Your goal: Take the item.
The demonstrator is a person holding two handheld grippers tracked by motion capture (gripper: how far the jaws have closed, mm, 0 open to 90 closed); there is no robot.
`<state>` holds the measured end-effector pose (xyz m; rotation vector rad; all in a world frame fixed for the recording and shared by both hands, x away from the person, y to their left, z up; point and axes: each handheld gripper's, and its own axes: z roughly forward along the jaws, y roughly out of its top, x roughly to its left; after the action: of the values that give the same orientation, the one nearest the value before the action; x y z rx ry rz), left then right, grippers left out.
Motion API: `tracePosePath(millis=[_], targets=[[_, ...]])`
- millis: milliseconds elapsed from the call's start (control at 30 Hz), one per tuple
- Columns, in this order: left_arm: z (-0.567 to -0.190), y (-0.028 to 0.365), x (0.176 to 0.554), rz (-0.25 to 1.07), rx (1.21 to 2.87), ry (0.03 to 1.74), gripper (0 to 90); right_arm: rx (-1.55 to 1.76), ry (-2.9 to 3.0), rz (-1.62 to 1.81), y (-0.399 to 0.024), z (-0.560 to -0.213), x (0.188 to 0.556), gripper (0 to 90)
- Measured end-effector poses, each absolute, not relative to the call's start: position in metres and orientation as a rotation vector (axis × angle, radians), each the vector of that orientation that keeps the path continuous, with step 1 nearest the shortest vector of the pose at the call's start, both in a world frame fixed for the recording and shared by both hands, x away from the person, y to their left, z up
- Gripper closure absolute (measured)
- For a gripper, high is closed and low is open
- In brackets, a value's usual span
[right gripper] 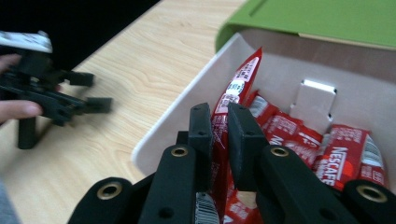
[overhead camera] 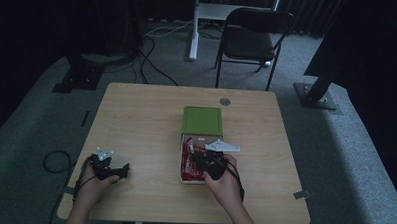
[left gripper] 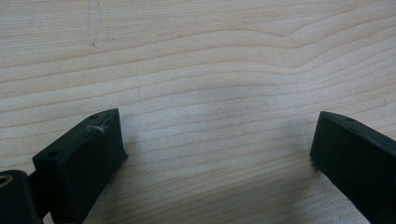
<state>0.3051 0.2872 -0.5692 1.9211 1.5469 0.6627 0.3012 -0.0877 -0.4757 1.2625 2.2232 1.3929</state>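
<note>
The left gripper (overhead camera: 115,170) rests on the bench (overhead camera: 146,120), well to the left of the open box (overhead camera: 201,142), held in the person's left hand (overhead camera: 91,183). In the left gripper view its fingers (left gripper: 88,154) stand wide apart with bare wood grain between them and nothing held.

The box lies near the middle of the bench: a pale tray with its green lid (overhead camera: 202,120) folded back on the far side. Inside it lie red sachets (right gripper: 350,154); white lettering on one reads "NESCAFE". A small white tab (right gripper: 316,100) stands up from the tray floor behind them.

The right gripper (overhead camera: 201,159) sits over the left part of the box, in the person's right hand (overhead camera: 223,185). In the right gripper view its fingers (right gripper: 245,135) are drawn narrow, pinching one red sachet (right gripper: 236,88) that stands upright above the others, close to the box's left wall. That sachet carries small print too fine to read.
</note>
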Motion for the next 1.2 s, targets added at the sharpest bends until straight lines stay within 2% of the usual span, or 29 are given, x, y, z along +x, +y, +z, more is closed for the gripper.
tracePosePath(millis=[433,1200], targets=[[-0.569,0.287,0.305,0.663,1.922,1.547,3.6,1.211,2.177,1.494,-0.097,-0.446,0.293,81.5],[-0.569,0.287,0.305,0.663,1.921,1.547,3.6,1.258,2.022,1.589,-0.126,-0.412,0.314,81.8]])
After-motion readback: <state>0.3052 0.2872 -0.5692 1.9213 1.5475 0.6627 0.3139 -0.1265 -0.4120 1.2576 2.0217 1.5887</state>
